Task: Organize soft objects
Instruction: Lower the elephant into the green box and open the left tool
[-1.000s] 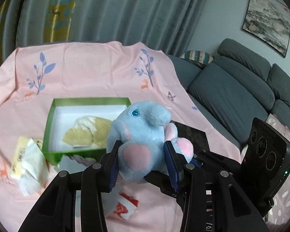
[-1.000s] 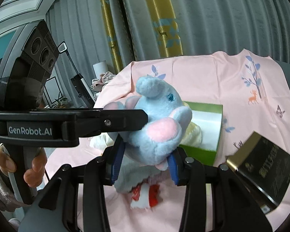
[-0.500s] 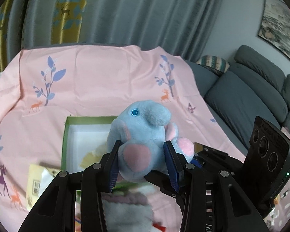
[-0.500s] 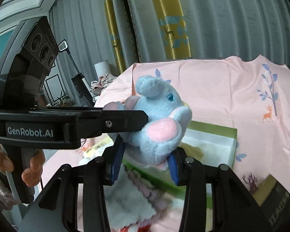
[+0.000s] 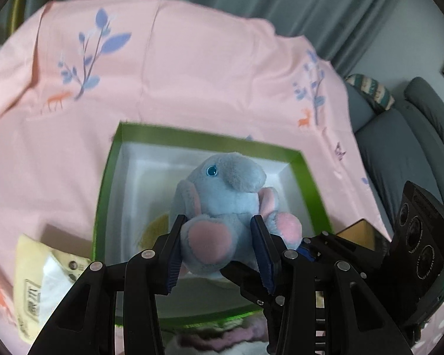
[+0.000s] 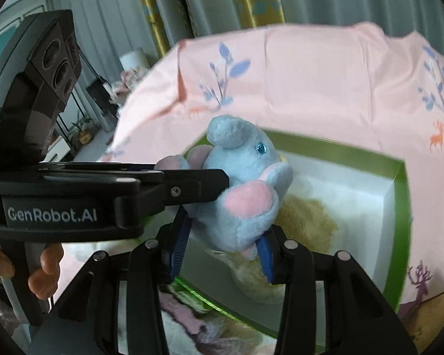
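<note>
Both grippers have carried the blue plush elephant forward since a second ago, so it now hangs over the open green box instead of short of it. The left gripper is clamped on the toy's pink-soled foot, its blue pads pressed into the plush. The right gripper pinches the elephant's lower body from the other side, and the left gripper's black finger crosses in front of it. Under the toy, a tan plush lies on the box's white floor. The box sits on a pink tablecloth; a yellow tissue pack lies just off its left side. Crumpled soft cloth lies at the box's near edge.
</note>
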`<state>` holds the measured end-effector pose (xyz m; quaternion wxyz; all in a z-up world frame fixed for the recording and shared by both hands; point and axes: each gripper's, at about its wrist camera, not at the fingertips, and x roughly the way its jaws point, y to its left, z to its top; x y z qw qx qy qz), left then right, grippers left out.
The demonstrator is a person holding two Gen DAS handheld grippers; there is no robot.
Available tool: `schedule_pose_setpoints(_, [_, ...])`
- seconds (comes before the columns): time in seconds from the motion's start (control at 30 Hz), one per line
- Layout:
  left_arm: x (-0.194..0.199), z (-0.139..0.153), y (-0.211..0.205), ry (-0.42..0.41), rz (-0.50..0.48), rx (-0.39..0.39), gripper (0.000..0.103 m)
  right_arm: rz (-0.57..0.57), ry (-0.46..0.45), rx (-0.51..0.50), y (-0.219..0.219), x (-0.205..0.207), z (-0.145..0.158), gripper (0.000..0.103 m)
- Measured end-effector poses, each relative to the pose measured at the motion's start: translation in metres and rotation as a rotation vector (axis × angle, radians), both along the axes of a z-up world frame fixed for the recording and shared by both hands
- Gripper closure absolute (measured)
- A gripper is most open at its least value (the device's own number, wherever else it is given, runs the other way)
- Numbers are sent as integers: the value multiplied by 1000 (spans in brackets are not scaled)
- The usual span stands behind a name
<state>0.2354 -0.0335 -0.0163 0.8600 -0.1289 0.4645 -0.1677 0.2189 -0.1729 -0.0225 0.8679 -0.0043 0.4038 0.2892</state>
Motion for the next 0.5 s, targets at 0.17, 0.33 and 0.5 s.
schedule_pose_setpoints(0.17, [7,-15,-5,43,-6,1,59,-13,48,-31,-1,10,-12,60])
schedule_pose_setpoints(0.33, [5,-18,-11,58,-8,25,59,-29,81,-64,-2,12,-17,56])
schedule_pose_setpoints(0.5, [-1,-14,-12,65,9,62,41,-72,58,-116,-3,2,-11,43])
